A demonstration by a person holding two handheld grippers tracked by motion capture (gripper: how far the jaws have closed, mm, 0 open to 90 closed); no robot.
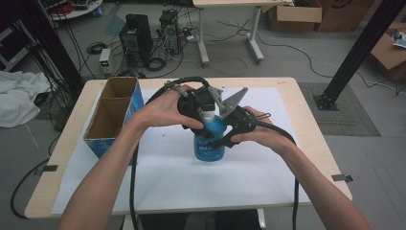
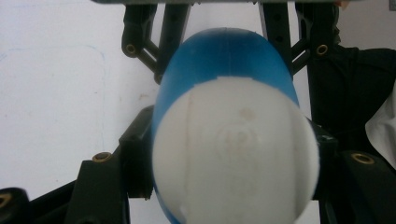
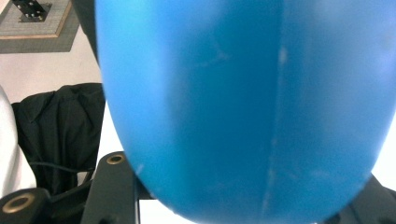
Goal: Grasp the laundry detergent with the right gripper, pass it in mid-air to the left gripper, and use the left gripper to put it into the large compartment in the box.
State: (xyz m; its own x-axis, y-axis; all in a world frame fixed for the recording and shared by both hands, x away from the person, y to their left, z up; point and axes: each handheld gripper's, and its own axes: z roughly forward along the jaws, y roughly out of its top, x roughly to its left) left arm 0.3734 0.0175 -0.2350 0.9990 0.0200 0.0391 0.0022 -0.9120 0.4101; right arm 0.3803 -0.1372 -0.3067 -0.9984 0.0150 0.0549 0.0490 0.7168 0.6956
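Two grippers meet at the middle of the table: the left gripper (image 1: 203, 112) comes down over the white cap (image 2: 233, 154) of a blue bottle (image 1: 209, 139), its black jaws pressed against the cap on both sides, while the right gripper (image 1: 229, 136) comes in from the right and clamps the bottle's blue body (image 3: 243, 107) between its jaws. The bottle stands upright on the white sheet (image 1: 268, 172) covering the wooden table (image 1: 313, 129), at centre. Left of it, well apart, sits an open cardboard box (image 1: 112, 117) with blue sides and two compartments.
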